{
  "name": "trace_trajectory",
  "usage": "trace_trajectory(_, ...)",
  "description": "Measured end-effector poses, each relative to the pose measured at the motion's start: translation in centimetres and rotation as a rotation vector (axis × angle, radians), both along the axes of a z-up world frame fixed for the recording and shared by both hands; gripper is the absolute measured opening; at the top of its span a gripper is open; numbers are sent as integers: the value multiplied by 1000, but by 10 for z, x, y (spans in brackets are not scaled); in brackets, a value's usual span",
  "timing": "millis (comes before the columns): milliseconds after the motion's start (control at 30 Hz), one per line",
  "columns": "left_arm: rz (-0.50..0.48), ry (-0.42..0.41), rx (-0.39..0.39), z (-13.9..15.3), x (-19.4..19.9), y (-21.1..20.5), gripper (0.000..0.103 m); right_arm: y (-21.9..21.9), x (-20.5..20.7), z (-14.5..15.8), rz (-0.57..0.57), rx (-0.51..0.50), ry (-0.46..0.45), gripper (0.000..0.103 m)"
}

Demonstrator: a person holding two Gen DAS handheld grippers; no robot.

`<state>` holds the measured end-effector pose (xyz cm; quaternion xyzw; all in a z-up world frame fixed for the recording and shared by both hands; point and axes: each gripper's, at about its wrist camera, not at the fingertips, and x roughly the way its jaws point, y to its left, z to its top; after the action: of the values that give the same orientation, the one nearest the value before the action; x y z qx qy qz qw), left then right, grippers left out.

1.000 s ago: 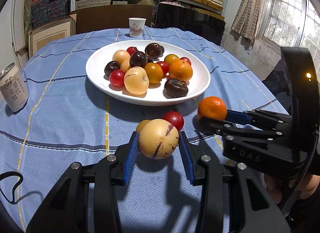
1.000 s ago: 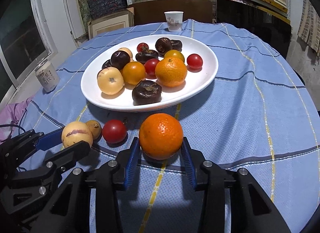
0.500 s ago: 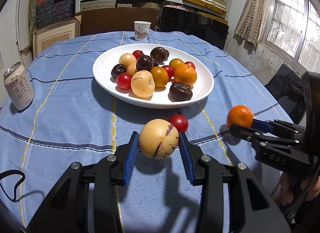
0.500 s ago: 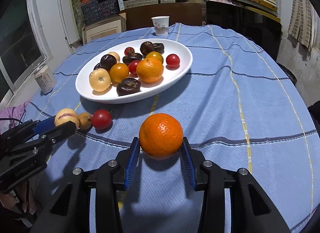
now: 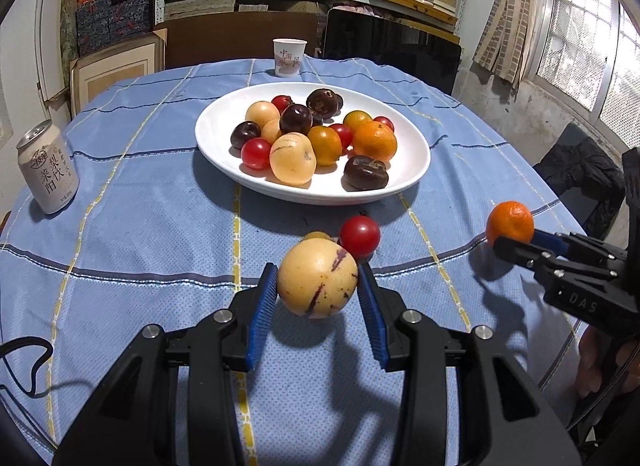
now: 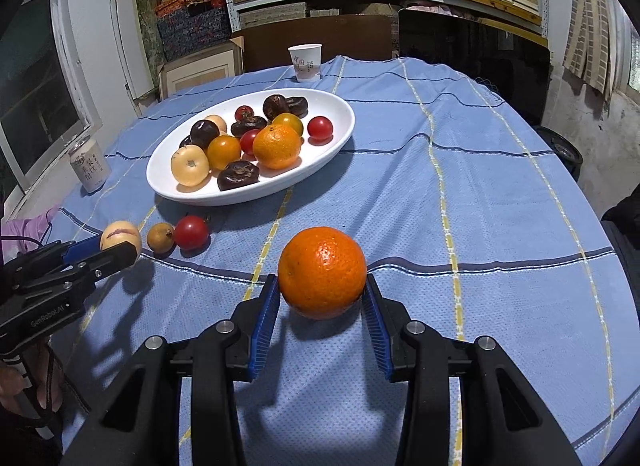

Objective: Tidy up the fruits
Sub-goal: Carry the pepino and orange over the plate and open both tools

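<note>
My left gripper [image 5: 317, 288] is shut on a pale yellow melon with purple streaks [image 5: 317, 284], held above the blue cloth. My right gripper [image 6: 322, 294] is shut on an orange [image 6: 322, 272], also lifted; the orange shows in the left wrist view [image 5: 510, 222] at the right. A white plate [image 5: 412, 169] holds several fruits: tomatoes, dark plums, an orange, yellow melons. A red tomato [image 5: 359, 235] and a small yellow fruit [image 6: 160, 238] lie on the cloth in front of the plate.
A drink can [image 5: 48, 169] stands at the table's left edge. A paper cup [image 5: 289, 57] stands at the far edge behind the plate. A dark chair [image 5: 580, 177] is to the right of the table. Shelves fill the back wall.
Both grippers have lifted and drawn back from the plate with their fruits. The right gripper with the orange has moved away to the right. The tomato and small yellow fruit stay on the cloth.
</note>
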<state>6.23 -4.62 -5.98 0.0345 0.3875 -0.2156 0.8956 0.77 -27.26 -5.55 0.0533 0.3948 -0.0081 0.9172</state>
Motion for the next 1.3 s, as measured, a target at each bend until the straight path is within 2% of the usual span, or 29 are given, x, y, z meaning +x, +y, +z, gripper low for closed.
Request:
trace_trajectory(400,-7,-11,5,7,2,2,40,-3,2,8,-4,-17,-18,42)
trace_trajectory(667,2,-56,-2,33,24,6,40,0,20,30,14,-36,-50,42)
trace_trajectory(900,-11,-105,7,60,55,-8,40,6,59,62,60,-48,-92,42)
trace_trajectory(1100,18,-74,20,58,101,-18,40,13,114,75,94,-50,-83,42)
trace_trajectory(1300,58,-37,31,54,144,-23,41,24,164,74,122,-37,-75,43)
